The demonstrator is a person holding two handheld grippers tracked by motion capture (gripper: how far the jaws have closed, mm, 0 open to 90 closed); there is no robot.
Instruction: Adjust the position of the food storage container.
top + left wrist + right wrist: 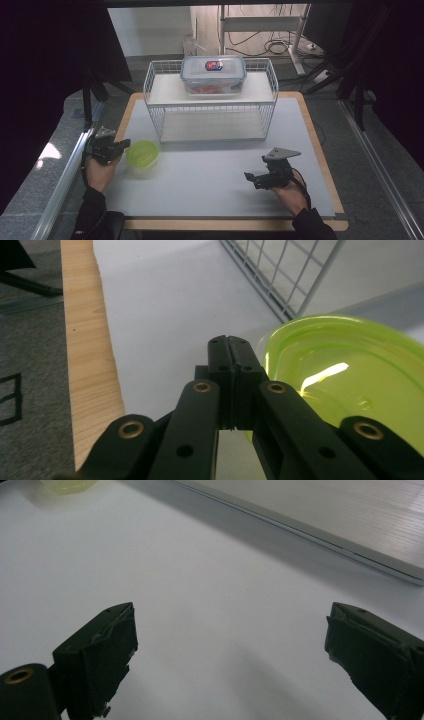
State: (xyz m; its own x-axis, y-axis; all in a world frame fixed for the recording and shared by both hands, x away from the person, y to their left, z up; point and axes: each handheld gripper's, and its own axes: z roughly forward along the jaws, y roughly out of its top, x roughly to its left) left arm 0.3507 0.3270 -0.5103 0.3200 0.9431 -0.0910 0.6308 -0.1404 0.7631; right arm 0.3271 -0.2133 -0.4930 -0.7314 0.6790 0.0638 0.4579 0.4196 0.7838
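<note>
A lime-green plastic bowl (142, 153) sits on the white mat (210, 175) at the left, just in front of the wire rack. My left gripper (125, 144) is at the bowl's left rim, jaws pressed together with nothing between them. In the left gripper view the closed gripper tips (230, 347) lie just left of the bowl (345, 370); I cannot tell if they touch it. My right gripper (248, 177) rests low over the mat at the front right, jaws wide apart and empty. Its own view shows my right gripper (232, 625) over bare mat, with the bowl (65, 485) at the far top left.
A white wire rack (210, 100) stands at the back of the mat. On its upper shelf is a clear lidded container (213, 75) with orange contents. The table's wooden border (90, 365) runs close to the left gripper.
</note>
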